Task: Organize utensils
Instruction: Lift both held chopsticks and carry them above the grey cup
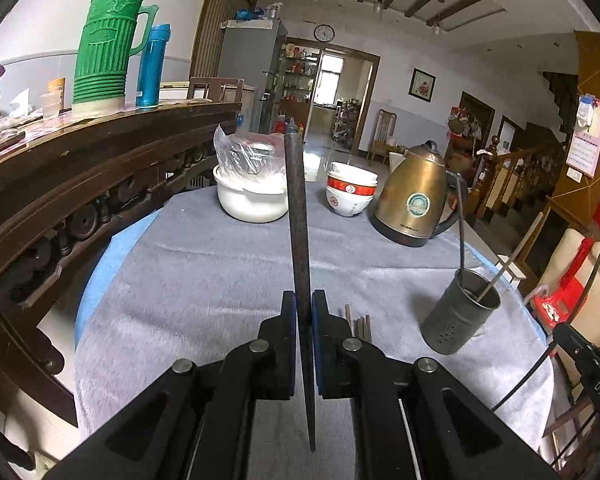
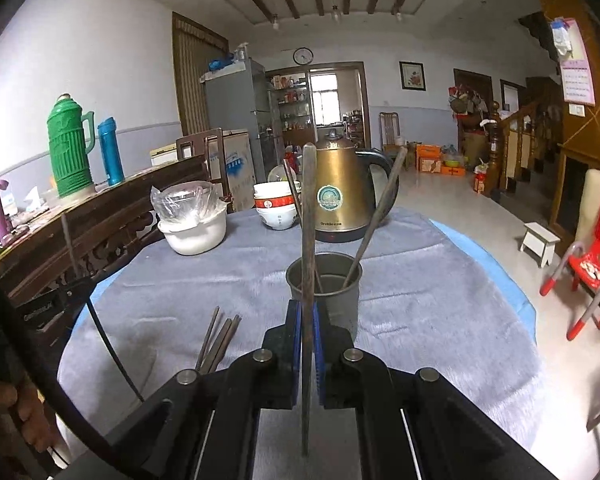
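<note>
My left gripper (image 1: 303, 300) is shut on a dark chopstick (image 1: 298, 216) that stands upright above the grey tablecloth. A grey metal utensil cup (image 1: 458, 312) stands to its right with two chopsticks in it. My right gripper (image 2: 308, 312) is shut on another dark chopstick (image 2: 309, 216), held upright just in front of the same cup (image 2: 326, 292), which holds two leaning chopsticks. Several loose chopsticks (image 2: 218, 338) lie on the cloth left of the right gripper; their ends also show in the left wrist view (image 1: 360, 326).
At the back of the table stand a white pot with a plastic bag (image 1: 250, 196), stacked red-and-white bowls (image 1: 350, 192) and a brass kettle (image 1: 414, 196). A dark wooden sideboard (image 1: 80, 168) runs along the left. A red chair (image 2: 592, 268) and white stool (image 2: 540, 240) stand on the right.
</note>
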Motion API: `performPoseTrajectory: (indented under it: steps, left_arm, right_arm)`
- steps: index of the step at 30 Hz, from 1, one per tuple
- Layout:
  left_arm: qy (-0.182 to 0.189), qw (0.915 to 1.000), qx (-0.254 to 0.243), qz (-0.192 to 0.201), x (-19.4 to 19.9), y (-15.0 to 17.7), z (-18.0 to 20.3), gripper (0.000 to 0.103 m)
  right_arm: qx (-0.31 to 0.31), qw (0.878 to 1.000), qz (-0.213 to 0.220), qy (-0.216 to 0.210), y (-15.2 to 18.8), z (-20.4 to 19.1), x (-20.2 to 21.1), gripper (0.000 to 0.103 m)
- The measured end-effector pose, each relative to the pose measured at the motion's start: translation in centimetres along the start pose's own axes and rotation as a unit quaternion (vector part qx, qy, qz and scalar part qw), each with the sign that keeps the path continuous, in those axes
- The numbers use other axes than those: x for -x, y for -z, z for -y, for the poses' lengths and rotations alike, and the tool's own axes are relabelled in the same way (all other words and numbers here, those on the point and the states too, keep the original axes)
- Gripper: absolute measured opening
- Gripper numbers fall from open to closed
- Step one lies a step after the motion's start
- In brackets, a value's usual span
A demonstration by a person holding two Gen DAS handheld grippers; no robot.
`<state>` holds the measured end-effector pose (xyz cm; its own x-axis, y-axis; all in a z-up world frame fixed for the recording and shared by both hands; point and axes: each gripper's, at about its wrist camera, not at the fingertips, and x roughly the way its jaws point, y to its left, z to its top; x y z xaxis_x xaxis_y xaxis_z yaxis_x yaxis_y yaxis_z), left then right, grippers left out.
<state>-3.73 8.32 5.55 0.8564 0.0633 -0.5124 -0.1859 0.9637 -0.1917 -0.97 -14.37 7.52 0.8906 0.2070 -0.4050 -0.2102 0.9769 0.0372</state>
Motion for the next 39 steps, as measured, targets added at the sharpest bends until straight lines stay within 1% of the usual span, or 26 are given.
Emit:
performPoseTrajectory:
  steps: [8,11,14,19,22,25,30,34,37,39]
  left_arm:
    - [0.009,0.9999,0.012,-0.007,0.6,0.1,-0.4,0.007]
    - [0.015,0.9996,0.022,-0.013,0.5,-0.3,-0.6,0.007]
    - [0.017,0.9994,0.027,-0.011,0.6,-0.7,-0.6,0.007]
    - [0.04,0.998,0.048,-0.008,0.9,-2.2,-0.5,0.007]
    - [0.061,0.9962,0.062,-0.006,1.2,-3.4,0.0,0.007]
    - [0.087,0.9935,0.074,-0.004,1.3,-4.8,1.0,0.007]
    - [0.123,0.9895,0.075,0.008,1.2,-7.3,3.3,0.007]
    - [0.154,0.9854,0.068,0.028,1.0,-9.9,6.0,0.007]
    - [0.167,0.9828,0.063,0.046,0.8,-11.5,7.8,0.007]
    - [0.174,0.9815,0.061,0.05,0.2,-12.2,9.0,0.007]
  right_arm:
    - [-0.019,1.0,-0.005,0.001,0.4,1.0,1.2,0.006]
    - [-0.028,1.0,-0.007,-0.001,0.3,1.3,1.2,0.006]
    - [-0.036,0.999,-0.002,-0.001,0.0,1.6,1.2,0.006]
    - [-0.065,0.998,0.015,-0.007,-1.4,3.0,1.7,0.006]
    - [-0.081,0.996,0.029,-0.011,-2.5,4.0,2.2,0.006]
    - [-0.095,0.994,0.047,-0.015,-3.6,4.8,2.8,0.006]
    - [-0.099,0.991,0.084,-0.02,-5.8,5.5,3.9,0.006]
    - [-0.1,0.989,0.107,-0.019,-7.6,6.1,4.0,0.006]
    - [-0.104,0.986,0.127,-0.016,-9.2,6.7,3.8,0.006]
    - [-0.108,0.985,0.135,-0.015,-10.0,7.1,3.4,0.006]
